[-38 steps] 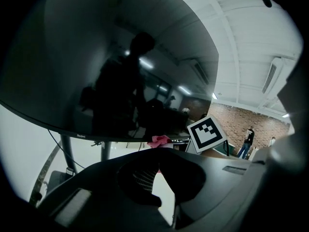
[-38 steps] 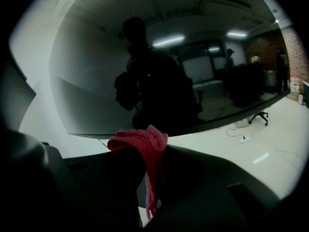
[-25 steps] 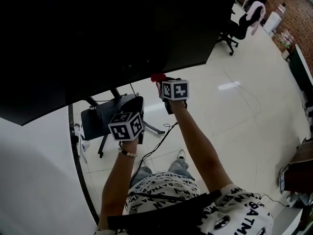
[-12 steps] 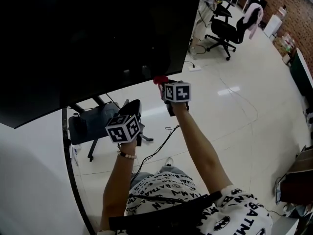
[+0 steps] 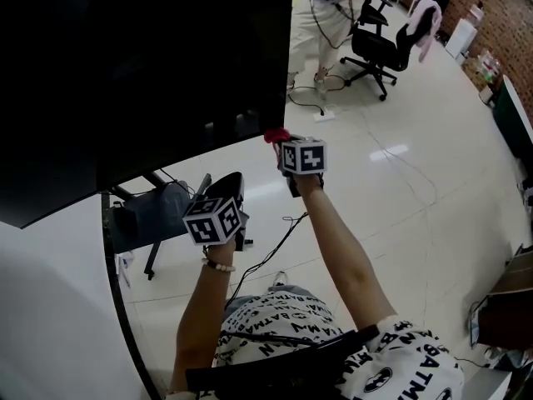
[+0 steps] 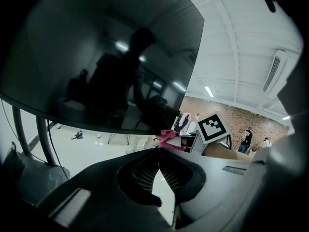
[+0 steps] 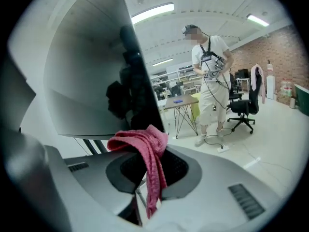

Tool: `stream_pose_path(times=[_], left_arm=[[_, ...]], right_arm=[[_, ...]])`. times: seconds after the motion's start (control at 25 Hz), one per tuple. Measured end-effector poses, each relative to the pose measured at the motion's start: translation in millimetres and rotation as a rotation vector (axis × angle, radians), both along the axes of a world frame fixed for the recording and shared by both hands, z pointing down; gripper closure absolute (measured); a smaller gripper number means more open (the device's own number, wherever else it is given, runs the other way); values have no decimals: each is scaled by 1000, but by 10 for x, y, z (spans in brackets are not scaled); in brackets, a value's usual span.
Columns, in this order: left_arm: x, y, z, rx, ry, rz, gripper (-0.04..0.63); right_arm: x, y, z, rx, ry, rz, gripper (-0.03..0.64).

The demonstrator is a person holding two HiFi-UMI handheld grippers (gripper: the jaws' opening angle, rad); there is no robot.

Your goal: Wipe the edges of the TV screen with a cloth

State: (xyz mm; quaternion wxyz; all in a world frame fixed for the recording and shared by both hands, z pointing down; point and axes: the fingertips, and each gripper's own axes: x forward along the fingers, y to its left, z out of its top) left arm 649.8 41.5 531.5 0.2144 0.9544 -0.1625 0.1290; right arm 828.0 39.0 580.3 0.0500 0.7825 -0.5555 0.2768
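The big black TV screen (image 5: 141,73) fills the upper left of the head view, and its bottom edge slopes up to a lower right corner. My right gripper (image 5: 277,141) is shut on a red cloth (image 5: 274,134) and holds it against that bottom edge, just by the corner. In the right gripper view the cloth (image 7: 147,151) drapes over the shut right gripper (image 7: 145,166), with the TV (image 7: 91,76) close at the left. My left gripper (image 5: 228,183) hangs below the screen, shut and holding nothing. Its left gripper view (image 6: 159,162) shows the cloth (image 6: 168,136) ahead under the screen (image 6: 96,57).
The TV stand (image 5: 137,215) with dark legs is on the white floor under the screen, and a cable (image 5: 266,252) trails from it. A standing person (image 7: 211,81) and an office chair (image 7: 244,108) are beyond the TV's right side. A white wall (image 5: 50,307) is at the lower left.
My right gripper and the cloth have slid right along the TV's bottom edge and now sit at its right corner. The left gripper kept its place below. A standing person has come into view.
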Motion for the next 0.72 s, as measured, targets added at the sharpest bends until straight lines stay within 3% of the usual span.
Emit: stream_pose_path(times=[0.24,0.44,0.72], left_arm=[[160,110,66,-21,-12,3,597],[106,99,-7,-19,2,-8,597],[-394,-297,-78,10,10,-75,597]], right_arm=[[257,179,-27,11,5,35,541],[214,352,-109,36,16,46,541],[-489,338,-57,38,33,-67,541]])
